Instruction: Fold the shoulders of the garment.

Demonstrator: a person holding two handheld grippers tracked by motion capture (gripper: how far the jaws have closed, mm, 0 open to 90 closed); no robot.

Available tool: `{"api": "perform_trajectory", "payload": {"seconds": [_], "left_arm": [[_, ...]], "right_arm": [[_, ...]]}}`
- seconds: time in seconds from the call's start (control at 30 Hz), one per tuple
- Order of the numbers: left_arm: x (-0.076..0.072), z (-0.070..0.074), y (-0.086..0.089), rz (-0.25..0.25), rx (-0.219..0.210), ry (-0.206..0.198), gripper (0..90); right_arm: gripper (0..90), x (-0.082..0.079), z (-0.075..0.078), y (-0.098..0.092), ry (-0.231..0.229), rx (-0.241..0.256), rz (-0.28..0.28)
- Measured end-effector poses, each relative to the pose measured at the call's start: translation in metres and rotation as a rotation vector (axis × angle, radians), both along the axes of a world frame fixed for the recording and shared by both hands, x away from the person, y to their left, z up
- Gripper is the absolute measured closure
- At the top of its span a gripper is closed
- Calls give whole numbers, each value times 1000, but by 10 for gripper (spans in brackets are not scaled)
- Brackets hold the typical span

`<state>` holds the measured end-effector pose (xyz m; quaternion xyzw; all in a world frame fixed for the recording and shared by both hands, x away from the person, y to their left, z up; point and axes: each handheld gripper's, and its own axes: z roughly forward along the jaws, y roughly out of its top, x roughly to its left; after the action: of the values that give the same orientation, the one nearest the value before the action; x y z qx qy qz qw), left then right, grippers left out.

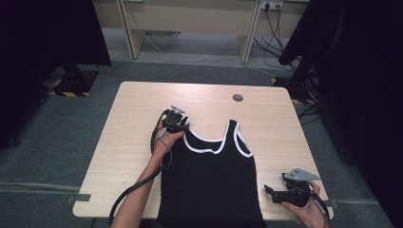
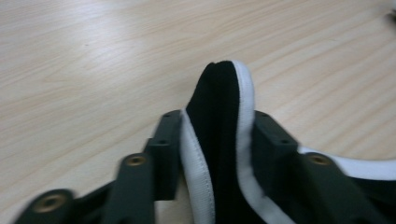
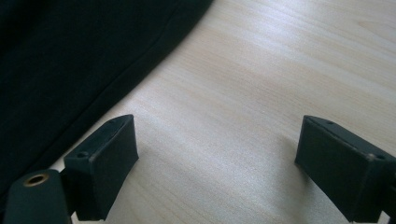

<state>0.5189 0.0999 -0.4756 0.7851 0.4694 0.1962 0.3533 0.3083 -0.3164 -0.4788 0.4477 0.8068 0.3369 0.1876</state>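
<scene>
A black tank top (image 1: 209,180) lies flat on the worktop (image 1: 133,118), hem toward six o'clock. The left hand-held gripper (image 1: 183,122) pinches its ten-o'clock shoulder strap (image 2: 219,135), probably to lift or fold it. The left gripper view shows white trim squeezed between the jaws. The right hand-held gripper (image 1: 269,191) waits at four o'clock, jaws spread wide beside the side seam (image 3: 116,98), gripping nothing.

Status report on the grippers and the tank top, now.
Left gripper shut on tank top shoulder strap. Right gripper open, empty, over bare table beside the hem. Top lies flat. Nothing in the way.
</scene>
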Motion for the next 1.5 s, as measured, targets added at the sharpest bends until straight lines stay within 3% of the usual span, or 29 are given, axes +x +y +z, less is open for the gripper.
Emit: {"api": "perform_trajectory", "payload": {"seconds": [0.13,0.17,0.4,0.53,0.57,0.6,0.77,0.8,0.93,1.03,1.5], "left_arm": [[-2,1,-1,-2,-11,12,763],[-4,3,-1,-8,-35,9,776],[-21,23,-1,-51,-73,-6,792],[-43,41,1,-97,-113,-36,791],[-43,41,1,-97,-113,-36,791],[-53,47,2,-113,-131,-45,791],[-74,54,2,-133,-138,-72,787],[-85,55,3,-142,-139,-83,786],[-99,54,5,-155,-146,-91,781],[-118,52,7,-174,-156,-104,776],[-167,36,12,-199,-163,-132,762]], "right_arm": [[132,0,0,0,0,0,0],[132,0,0,0,0,0,0],[132,0,0,0,0,0,1],[132,0,0,0,0,0,1],[132,0,0,0,0,0,1],[132,0,0,0,0,0,1],[132,0,0,0,0,0,1],[132,0,0,0,0,0,1],[132,0,0,0,0,0,1],[132,0,0,0,0,0,0],[133,0,0,0,0,0,0]]}}
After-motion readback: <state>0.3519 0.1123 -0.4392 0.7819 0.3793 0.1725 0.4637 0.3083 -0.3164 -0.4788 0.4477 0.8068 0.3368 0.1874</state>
